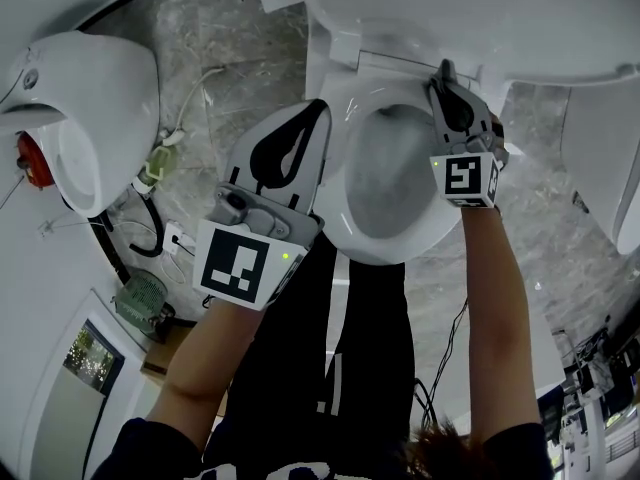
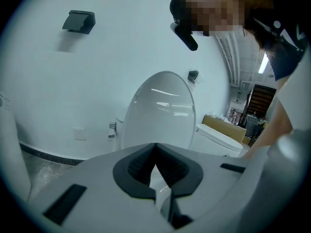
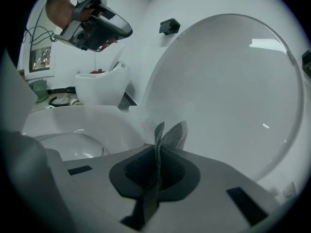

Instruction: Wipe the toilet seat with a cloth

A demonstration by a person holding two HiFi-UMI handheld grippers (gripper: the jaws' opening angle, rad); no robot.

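Right gripper view: cloth (image 3: 171, 134) between jaws

the cloth (image 3: 174, 136) is mostly hidden inside the right gripper (image 3: 156, 152), only a tip showing

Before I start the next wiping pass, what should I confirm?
1. Cloth clamped in the right gripper: ok.
2. Lid raised, out of the way: ok.
3. Left gripper shut, empty and held up off the bowl: ok.
4. Right gripper placed at the rear right of the toilet seat: ok.
5. Cloth actually touching the seat surface: cannot tell.
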